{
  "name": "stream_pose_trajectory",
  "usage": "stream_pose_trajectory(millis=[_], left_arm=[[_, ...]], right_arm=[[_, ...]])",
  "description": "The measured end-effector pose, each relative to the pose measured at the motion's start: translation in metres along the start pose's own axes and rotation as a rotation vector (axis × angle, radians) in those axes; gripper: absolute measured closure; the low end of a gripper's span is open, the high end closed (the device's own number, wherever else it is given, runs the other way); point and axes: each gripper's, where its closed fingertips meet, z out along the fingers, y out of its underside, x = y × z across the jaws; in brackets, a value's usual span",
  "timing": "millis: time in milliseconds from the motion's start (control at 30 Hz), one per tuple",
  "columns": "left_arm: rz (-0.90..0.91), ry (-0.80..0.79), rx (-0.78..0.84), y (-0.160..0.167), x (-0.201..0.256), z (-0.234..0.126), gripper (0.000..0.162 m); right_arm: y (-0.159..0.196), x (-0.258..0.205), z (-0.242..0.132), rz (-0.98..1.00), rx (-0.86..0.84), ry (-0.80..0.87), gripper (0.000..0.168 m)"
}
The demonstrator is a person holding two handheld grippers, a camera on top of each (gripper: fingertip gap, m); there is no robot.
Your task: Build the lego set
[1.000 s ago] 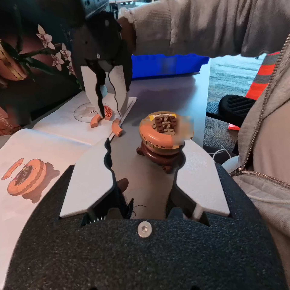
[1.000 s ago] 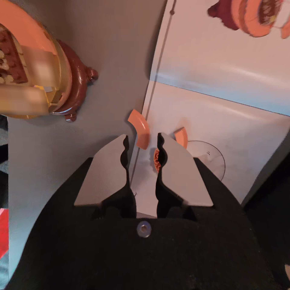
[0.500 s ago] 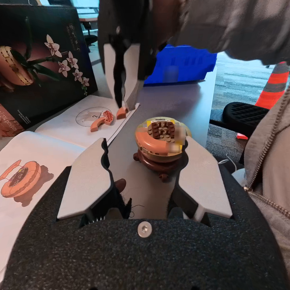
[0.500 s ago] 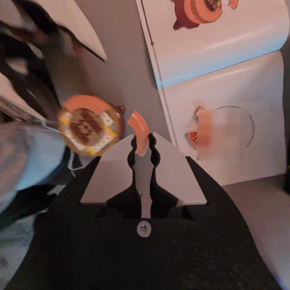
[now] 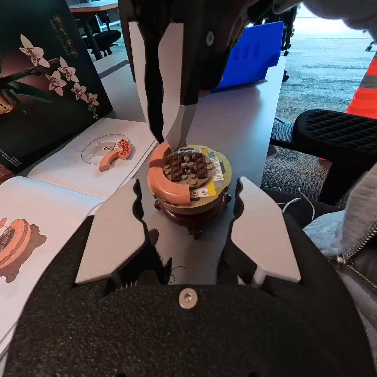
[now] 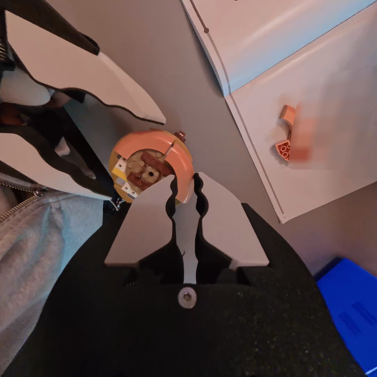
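R gripper (image 6: 184, 176) is pinching a curved salmon arch piece (image 6: 183, 165) by its inner and outer walls, w/ the piece sitting on the rim of the round pot build (image 5: 188, 181). From the L wrist view, that piece (image 5: 158, 156) looks tilted, its far end raised, so prob not fully seated yet. It butts against the salmon arc already fitted (image 5: 165, 186) along the near-left rim; roughly half the ring is covered, w/ yellow, white and tan studs still bare on the other side.

L gripper (image 5: 186, 194) is spread wide, fingers either side of the pot, not touching as far as I can tell, so the pot isn't braced. The pot stands on the grey table (image 5: 234, 126), just beside the open instruction booklet (image 5: 67, 163).

Step in hand: placing a rim segment. Next move calls for a straight push down until the arch sits flush, prob w/ the L closing on the base to steady it.

Two more salmon pieces (image 5: 116, 156) wait on the booklet page, one studs-up. Beyond: the set's box (image 5: 40, 81), a blue bin (image 5: 255, 57).
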Motion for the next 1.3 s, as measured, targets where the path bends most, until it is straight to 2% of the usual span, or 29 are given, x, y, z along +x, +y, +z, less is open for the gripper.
stream_pose_trajectory(millis=[333,733,967,1133,1233,1300], left_arm=[[0.020,0.009,0.012,0.0037,0.0045,0.0017,0.080],[0.025,0.008,0.018,0.0050,0.0039,0.0034,0.080],[0.026,0.007,0.018,0.0052,0.0034,0.0050,0.080],[0.044,0.008,0.012,0.0059,0.0030,0.0065,0.080],[0.051,0.059,0.007,0.0065,0.0024,0.0072,0.067],[0.002,0.156,0.044,0.0002,0.0027,0.0036,0.059]], right_arm=[[0.0000,0.0013,0.0029,0.036,-0.012,0.059,0.153],[0.0008,0.0012,0.0024,0.043,-0.018,0.005,0.148],[-0.0012,-0.0021,0.0003,0.030,0.023,-0.098,0.151],[-0.0005,-0.0058,-0.0015,-0.089,0.042,-0.173,0.156],[-0.0012,-0.0044,-0.0011,-0.135,0.055,-0.193,0.158],[-0.0025,-0.0040,-0.0008,-0.147,0.072,-0.206,0.158]])
